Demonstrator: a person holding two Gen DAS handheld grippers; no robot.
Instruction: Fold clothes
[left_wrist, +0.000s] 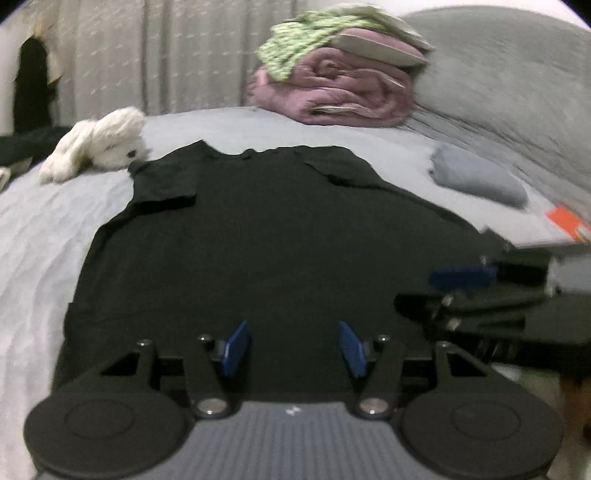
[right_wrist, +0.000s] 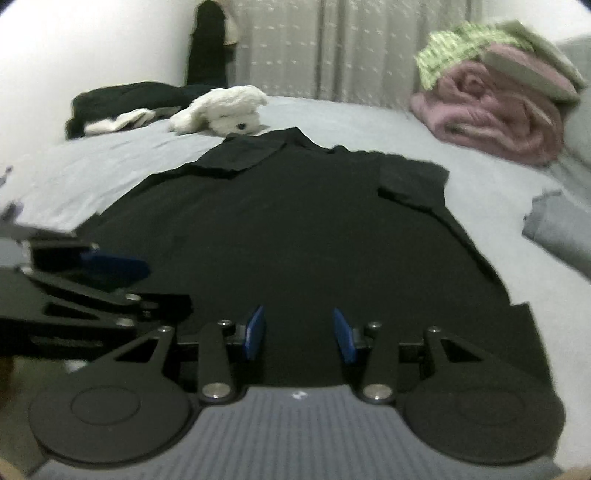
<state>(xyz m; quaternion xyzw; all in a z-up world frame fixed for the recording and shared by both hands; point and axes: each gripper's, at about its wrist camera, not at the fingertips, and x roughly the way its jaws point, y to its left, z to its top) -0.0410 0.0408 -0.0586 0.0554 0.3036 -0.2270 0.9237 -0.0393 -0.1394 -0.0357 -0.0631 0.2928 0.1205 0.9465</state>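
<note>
A black T-shirt (left_wrist: 258, 240) (right_wrist: 295, 229) lies flat on the bed with its collar at the far side and both sleeves folded inward onto the body. My left gripper (left_wrist: 293, 347) hovers over the shirt's near hem, open, with nothing between its blue pads. My right gripper (right_wrist: 299, 338) stands open beside it over the same hem, also holding nothing. Each gripper shows in the other's view from the side: the right one's blue pad (left_wrist: 461, 277) at the right edge, the left one's blue pad (right_wrist: 114, 266) at the left edge.
The grey bedsheet (left_wrist: 55, 229) surrounds the shirt. A white plush toy (left_wrist: 99, 146) (right_wrist: 221, 110) lies by the collar. A rolled pink blanket (left_wrist: 340, 92) topped with green cloth sits at the back. A folded grey cloth (left_wrist: 476, 173) lies to the right, and dark clothes (right_wrist: 122, 99) at the far left.
</note>
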